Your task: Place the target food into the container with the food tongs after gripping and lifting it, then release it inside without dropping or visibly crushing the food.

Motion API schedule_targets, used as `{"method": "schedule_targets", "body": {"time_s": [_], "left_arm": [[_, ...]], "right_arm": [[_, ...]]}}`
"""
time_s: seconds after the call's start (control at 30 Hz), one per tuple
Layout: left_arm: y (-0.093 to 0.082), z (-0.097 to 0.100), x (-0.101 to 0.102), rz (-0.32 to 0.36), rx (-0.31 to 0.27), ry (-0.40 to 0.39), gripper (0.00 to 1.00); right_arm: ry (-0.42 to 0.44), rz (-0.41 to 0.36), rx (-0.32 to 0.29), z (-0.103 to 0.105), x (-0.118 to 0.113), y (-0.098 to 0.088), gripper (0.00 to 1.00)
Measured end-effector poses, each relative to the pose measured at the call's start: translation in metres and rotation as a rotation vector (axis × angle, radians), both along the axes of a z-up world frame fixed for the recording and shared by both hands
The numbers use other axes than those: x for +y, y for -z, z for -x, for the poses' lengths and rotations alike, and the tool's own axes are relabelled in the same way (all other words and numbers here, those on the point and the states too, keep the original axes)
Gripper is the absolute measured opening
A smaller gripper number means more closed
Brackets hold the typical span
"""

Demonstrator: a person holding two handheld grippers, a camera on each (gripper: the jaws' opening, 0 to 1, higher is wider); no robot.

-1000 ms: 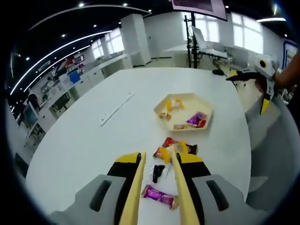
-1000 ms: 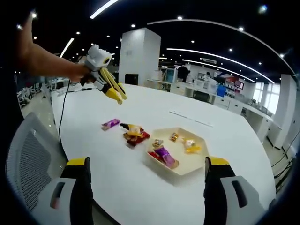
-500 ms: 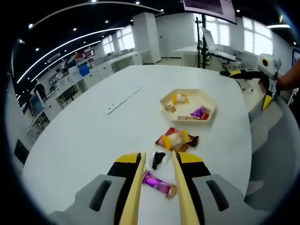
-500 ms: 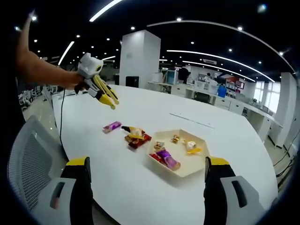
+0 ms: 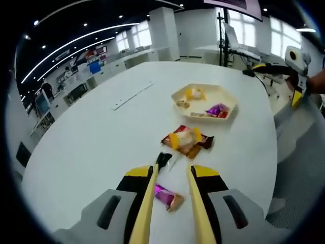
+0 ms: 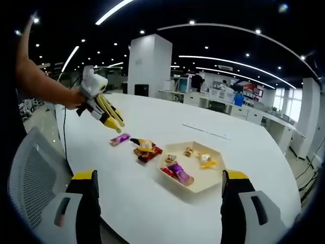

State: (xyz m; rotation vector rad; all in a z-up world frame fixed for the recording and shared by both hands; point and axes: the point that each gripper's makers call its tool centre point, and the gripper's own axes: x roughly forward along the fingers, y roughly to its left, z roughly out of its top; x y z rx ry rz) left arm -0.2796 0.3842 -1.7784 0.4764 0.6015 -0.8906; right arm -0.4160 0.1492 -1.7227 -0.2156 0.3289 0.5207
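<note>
Closer now than a second ago, the purple-wrapped candy [image 5: 169,197] sits between the long yellow tong blades of the left gripper [image 5: 168,175], where before it lay lower and partly under the right blade; the hand has drawn back and dropped toward it. The right gripper view bears this out: the left gripper [image 6: 116,123] has come down from above the table to just short of the purple-wrapped candy [image 6: 120,139]. Its jaws stand a narrow gap apart and hold nothing; the candy lies flat on the white round table [image 5: 91,137], apparently untouched.

Just beyond the candy lies a small black-wrapped sweet [image 5: 163,159], and past that a loose heap of red and yellow wrapped snacks [image 5: 186,141]. Farther on is the cream hexagonal tray [image 5: 229,101], the container, already holding several wrapped sweets, well apart from the candy.

The right gripper [image 6: 160,203] hangs back at the table edge, jaws spread wide and empty.

By my reading the approach is nearly done: next comes closing gently on the wrapper, then the lift and carry to the tray.
</note>
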Motion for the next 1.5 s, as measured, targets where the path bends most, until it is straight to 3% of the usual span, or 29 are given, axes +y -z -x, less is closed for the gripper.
{"method": "schedule_targets", "body": {"time_s": [0.33, 0.53, 0.97, 1.1, 1.27, 1.37, 1.5], "left_arm": [[0.026, -0.003, 0.021, -0.046, 0.031, -0.091, 0.26], [0.037, -0.008, 0.037, -0.026, 0.070, -0.179, 0.26], [0.045, -0.014, 0.036, 0.009, 0.135, -0.262, 0.26], [0.046, -0.012, 0.035, -0.003, 0.147, -0.261, 0.26], [0.055, -0.004, 0.048, -0.060, 0.162, -0.212, 0.26], [0.051, 0.003, 0.048, -0.002, 0.185, -0.190, 0.26], [0.047, -0.008, 0.050, -0.018, 0.165, -0.187, 0.26]], "right_arm": [[0.005, -0.004, 0.000, -0.001, -0.001, 0.000, 0.99], [0.007, -0.006, 0.002, -0.001, -0.002, 0.000, 0.99], [0.007, -0.005, 0.009, -0.001, -0.001, 0.002, 0.99], [0.008, -0.004, 0.012, -0.001, -0.001, 0.002, 0.99], [0.012, -0.011, 0.012, -0.001, -0.002, 0.002, 0.99], [0.011, -0.011, 0.011, -0.001, -0.002, 0.001, 0.98], [0.007, -0.011, 0.011, 0.000, -0.001, 0.001, 0.98]]}}
